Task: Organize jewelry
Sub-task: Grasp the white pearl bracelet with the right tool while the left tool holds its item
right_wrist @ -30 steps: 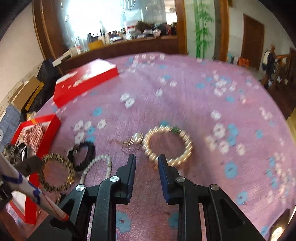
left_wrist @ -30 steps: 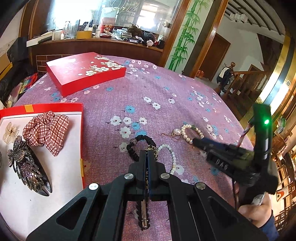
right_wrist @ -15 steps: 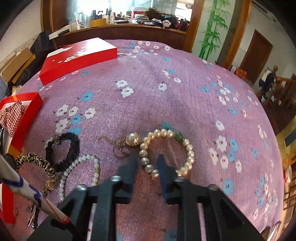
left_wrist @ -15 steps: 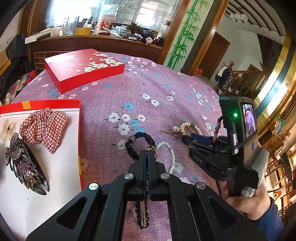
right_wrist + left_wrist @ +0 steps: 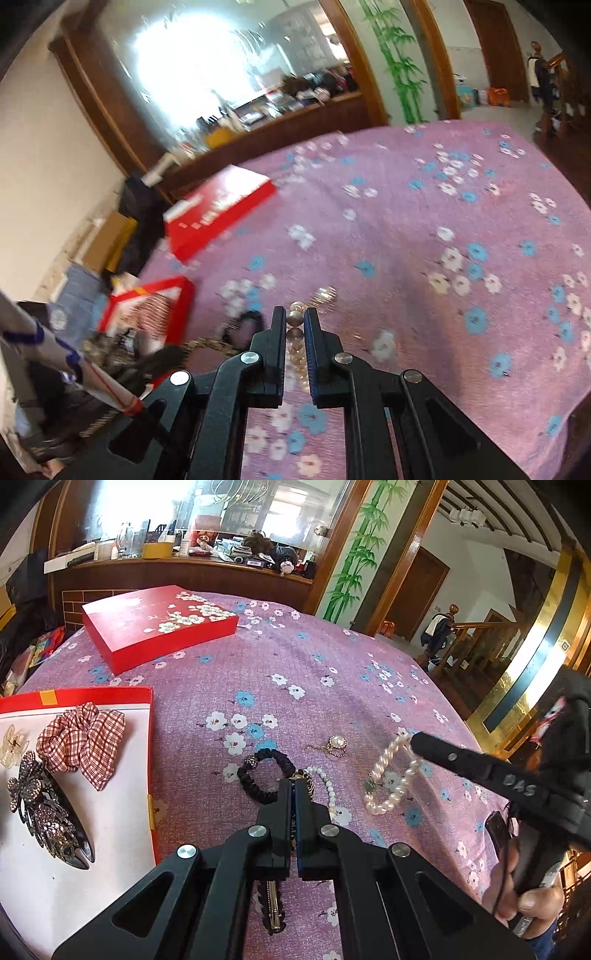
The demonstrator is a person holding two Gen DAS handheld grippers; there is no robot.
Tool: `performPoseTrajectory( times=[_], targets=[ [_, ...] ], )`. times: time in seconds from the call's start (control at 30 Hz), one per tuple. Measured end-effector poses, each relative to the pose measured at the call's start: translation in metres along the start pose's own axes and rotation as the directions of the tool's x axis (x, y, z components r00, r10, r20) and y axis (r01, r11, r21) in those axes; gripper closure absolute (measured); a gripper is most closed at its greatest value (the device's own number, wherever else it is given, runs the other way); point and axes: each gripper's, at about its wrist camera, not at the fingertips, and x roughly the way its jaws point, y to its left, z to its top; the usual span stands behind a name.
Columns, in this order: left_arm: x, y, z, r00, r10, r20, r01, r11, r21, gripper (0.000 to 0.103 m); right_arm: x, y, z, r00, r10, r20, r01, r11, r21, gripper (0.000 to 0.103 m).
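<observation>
The right gripper (image 5: 294,320) pinches a pearl bracelet (image 5: 390,775) — the left wrist view shows it dangling above the floral tablecloth (image 5: 332,657). The left gripper (image 5: 294,787), jaws nearly shut, grips a leopard-print bracelet (image 5: 308,780) beside a black scrunchie (image 5: 266,775) — near the red tray (image 5: 110,812).

Blk tongs (image 5: 294,786), silver screws, "DAS" mark.

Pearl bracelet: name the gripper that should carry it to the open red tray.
Right. The right gripper is shut on the pearl bracelet, lifted off the cloth; the left gripper is clamped on a leopard-print bracelet.
</observation>
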Motion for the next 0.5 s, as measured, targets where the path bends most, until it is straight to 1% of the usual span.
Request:
performPoseTrajectory(
  times=[0.1,0.5],
  targets=[
    [0.000,0.000,0.000,1.000,0.004,0.003,-0.004,1.000,-0.001,0.102,-0.004,0.007,0.000,0.999,0.026,0.019,-0.025,1.000,-0.018,0.093],
    [0.004,0.001,-0.001,1.000,0.014,-0.009,-0.014,1.000,0.000,0.102,0.001,0.023,-0.010,0.999,0.043,-0.006,-0.044,0.997,-0.065,0.092]
  ],
)
